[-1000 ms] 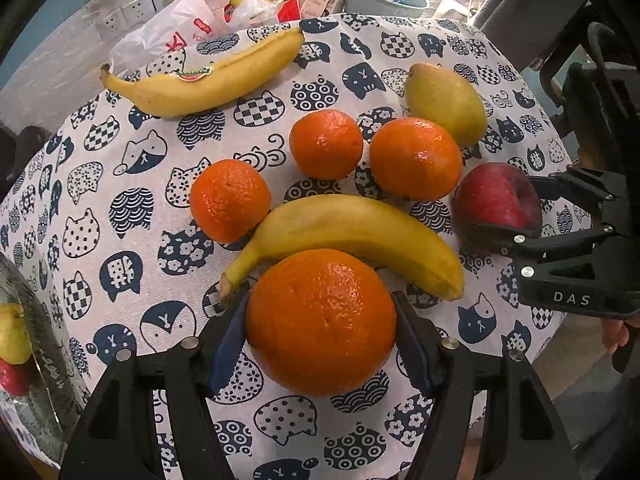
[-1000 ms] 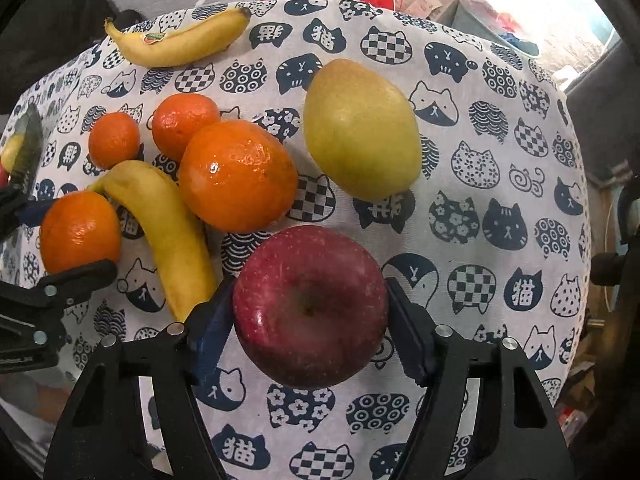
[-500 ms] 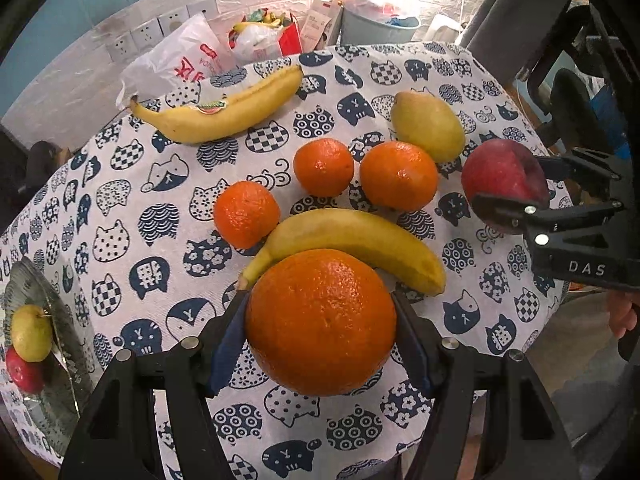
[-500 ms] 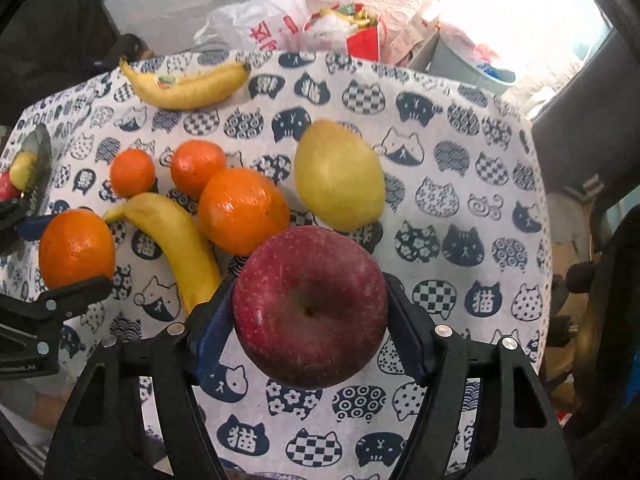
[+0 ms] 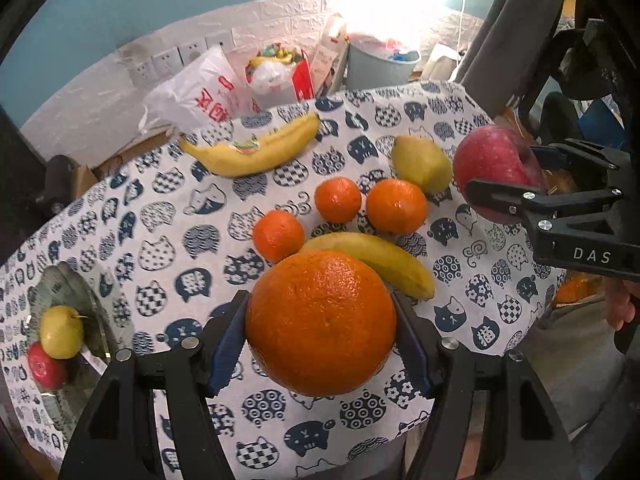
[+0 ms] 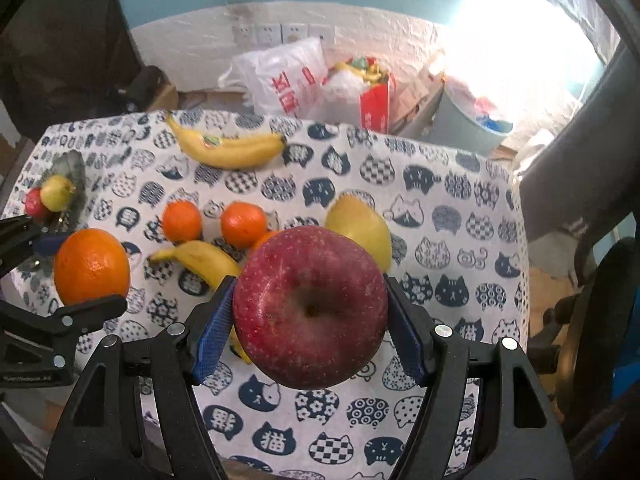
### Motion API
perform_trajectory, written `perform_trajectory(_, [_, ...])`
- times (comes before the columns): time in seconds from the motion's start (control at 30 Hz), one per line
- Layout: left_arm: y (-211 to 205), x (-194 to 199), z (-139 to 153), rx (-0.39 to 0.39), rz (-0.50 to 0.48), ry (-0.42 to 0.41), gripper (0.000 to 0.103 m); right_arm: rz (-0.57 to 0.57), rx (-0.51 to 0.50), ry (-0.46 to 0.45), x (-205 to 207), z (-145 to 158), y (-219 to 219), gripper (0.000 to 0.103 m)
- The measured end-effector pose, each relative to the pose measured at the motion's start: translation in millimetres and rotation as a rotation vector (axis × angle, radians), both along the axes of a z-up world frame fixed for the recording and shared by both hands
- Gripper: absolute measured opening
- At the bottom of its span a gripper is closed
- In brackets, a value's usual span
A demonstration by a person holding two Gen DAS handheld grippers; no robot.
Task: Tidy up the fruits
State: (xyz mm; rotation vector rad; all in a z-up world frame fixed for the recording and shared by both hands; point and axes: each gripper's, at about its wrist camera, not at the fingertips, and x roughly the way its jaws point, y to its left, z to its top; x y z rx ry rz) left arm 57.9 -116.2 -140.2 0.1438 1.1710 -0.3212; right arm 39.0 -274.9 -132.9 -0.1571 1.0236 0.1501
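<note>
My left gripper [image 5: 320, 332] is shut on a large orange [image 5: 320, 322] and holds it high above the cat-print table [image 5: 160, 240]. My right gripper [image 6: 310, 314] is shut on a red apple [image 6: 310, 306], also lifted; both show in the other view too, the apple [image 5: 494, 164] and the orange [image 6: 91, 266]. On the cloth lie two bananas [image 5: 256, 150] [image 5: 380, 258], three small oranges [image 5: 278, 234] [image 5: 338, 199] [image 5: 396, 205] and a pear [image 5: 420, 164]. A glass plate [image 5: 76, 292] at the left holds a pear [image 5: 60, 332] and an apple [image 5: 46, 366].
Beyond the table's far edge are a white plastic bag [image 5: 200, 96], a red box of rubbish [image 5: 280, 76] and a grey bin [image 5: 380, 68]. A dark chair [image 6: 580, 184] stands at the right.
Both grippers have risen and pulled back from the table with their fruit; the table fruit looks smaller and the glass plate has come into fuller view.
</note>
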Motion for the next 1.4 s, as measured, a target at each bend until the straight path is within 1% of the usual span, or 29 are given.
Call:
perform_trajectory(0.33, [22.2, -7.2, 32.5, -0.009, 0.036, -0.081, 0.070, 0.049, 0.025, -0.073, -4.0, 30.0, 23.4, 0.071])
perform_trajectory(0.5, [34.9, -10.8, 41.9, -0.028, 0.058, -0.090, 0.070, 0.082, 0.037, -0.093, -3.6, 39.3, 39.6, 0.071])
perform_trajectory(0.87, [75.9, -19.9, 47.3, -0.033, 0.130, -0.104, 0.070, 0.164, 0.046, -0.103, 3.0, 49.0, 88.1, 0.071])
perform_trajectory(1.4, [152.1, -29.9, 41.5, -0.055, 0.272, -0.094, 0.070, 0.280, 0.030, -0.060, 17.6, 37.9, 165.1, 0.071])
